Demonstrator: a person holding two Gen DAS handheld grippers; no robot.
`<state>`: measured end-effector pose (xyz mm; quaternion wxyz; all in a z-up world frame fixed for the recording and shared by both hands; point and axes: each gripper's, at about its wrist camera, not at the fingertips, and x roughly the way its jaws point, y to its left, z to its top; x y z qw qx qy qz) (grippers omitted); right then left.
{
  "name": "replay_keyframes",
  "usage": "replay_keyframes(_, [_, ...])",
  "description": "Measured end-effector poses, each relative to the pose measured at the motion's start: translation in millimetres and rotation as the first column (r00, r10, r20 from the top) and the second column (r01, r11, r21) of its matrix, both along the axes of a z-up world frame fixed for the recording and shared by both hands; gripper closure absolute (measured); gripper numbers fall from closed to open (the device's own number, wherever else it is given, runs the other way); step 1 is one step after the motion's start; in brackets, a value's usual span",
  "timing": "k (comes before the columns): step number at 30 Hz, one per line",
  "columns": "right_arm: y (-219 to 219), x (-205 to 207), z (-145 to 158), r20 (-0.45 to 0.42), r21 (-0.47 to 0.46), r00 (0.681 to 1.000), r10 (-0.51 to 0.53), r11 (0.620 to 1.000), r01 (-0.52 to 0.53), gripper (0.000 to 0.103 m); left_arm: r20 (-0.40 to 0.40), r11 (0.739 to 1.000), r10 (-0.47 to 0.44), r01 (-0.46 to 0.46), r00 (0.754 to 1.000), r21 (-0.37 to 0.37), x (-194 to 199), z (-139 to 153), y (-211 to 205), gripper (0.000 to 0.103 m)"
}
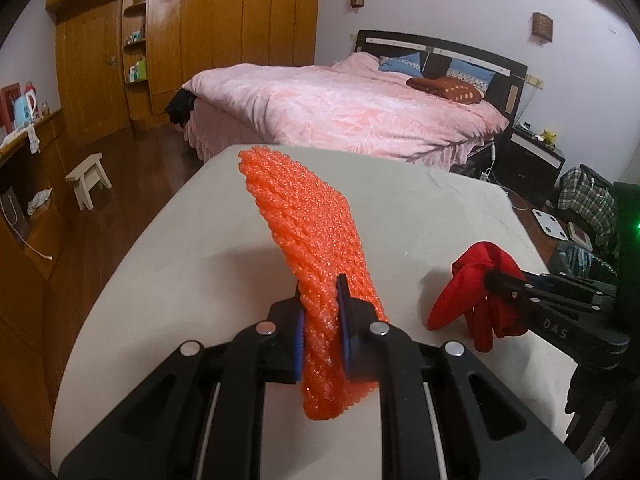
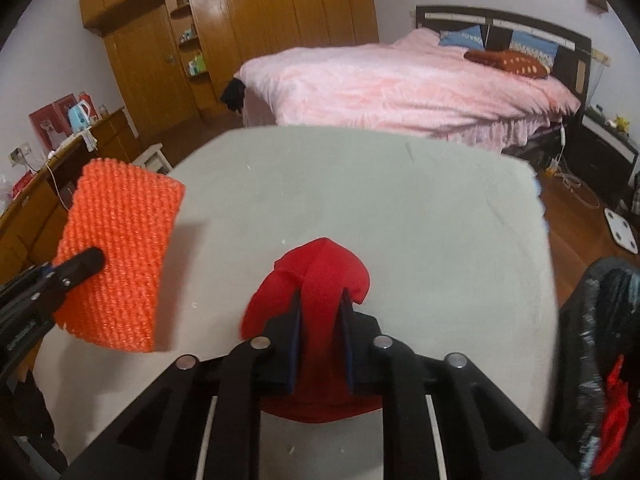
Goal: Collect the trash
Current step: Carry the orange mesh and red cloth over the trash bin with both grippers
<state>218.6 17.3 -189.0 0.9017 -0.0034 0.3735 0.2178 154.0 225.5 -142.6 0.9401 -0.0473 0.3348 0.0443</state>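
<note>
My left gripper (image 1: 320, 292) is shut on an orange foam net sleeve (image 1: 308, 224) and holds it above the grey table (image 1: 180, 260). The sleeve also shows at the left of the right wrist view (image 2: 116, 252), with the left gripper's fingers (image 2: 82, 264) on it. My right gripper (image 2: 320, 300) is shut on a crumpled red cloth-like piece (image 2: 316, 276), held just above the table (image 2: 400, 200). In the left wrist view the red piece (image 1: 472, 300) hangs from the right gripper's fingers (image 1: 504, 284) at the right.
A black trash bag (image 2: 600, 340) with something red inside stands off the table's right edge. A pink bed (image 1: 340, 108) lies beyond the table. A white stool (image 1: 88, 178), wooden wardrobes (image 1: 180, 40) and a side counter (image 1: 24, 152) are at the left.
</note>
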Motion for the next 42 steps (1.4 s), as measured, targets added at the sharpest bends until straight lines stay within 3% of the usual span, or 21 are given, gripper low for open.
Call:
replay_keyframes(22, [-73.0,-54.8,100.6,0.202,0.084,0.977,-0.062,0.995,0.046,0.086,0.098,0.993,-0.114,0.115,0.989,0.002,-27.6,68.4,-88.6,0.09])
replay_keyframes(42, [-143.9,-87.0,128.6,0.265,0.104,0.951,-0.157,0.986,0.134,0.086,0.149,0.966,-0.256,0.256,0.955,0.014,-42.9,91.3,-162.8,0.09])
